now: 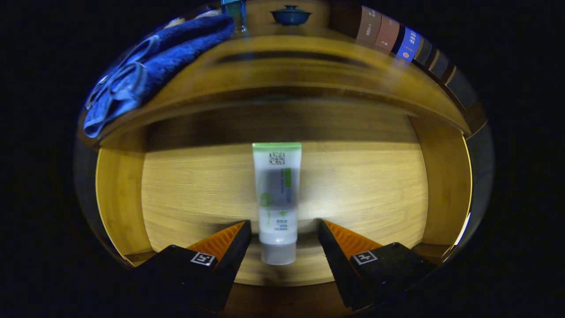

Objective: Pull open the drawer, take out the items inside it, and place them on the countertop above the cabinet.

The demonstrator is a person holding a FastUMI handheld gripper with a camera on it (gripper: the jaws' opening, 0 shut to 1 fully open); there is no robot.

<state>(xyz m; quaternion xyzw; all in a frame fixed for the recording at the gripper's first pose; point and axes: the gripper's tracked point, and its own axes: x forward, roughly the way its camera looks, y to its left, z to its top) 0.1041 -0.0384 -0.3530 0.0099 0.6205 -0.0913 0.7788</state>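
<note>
A white tube [277, 198] with a green end is seen lying flat on the wooden floor of the opened drawer [119, 194]. Its cap end is found between the two fingers of the tongs [284, 226], and its green end is pointed away from them. The fingers are held apart, one on each side of the cap, and no contact with the tube can be seen. Beyond the drawer, the countertop [309, 57] is shown. A blue towel [150, 66] is laid on it, far ahead and to the left of the fingers. A dark lidded bowl [290, 16] and a row of books [397, 39] are placed still further behind.
</note>
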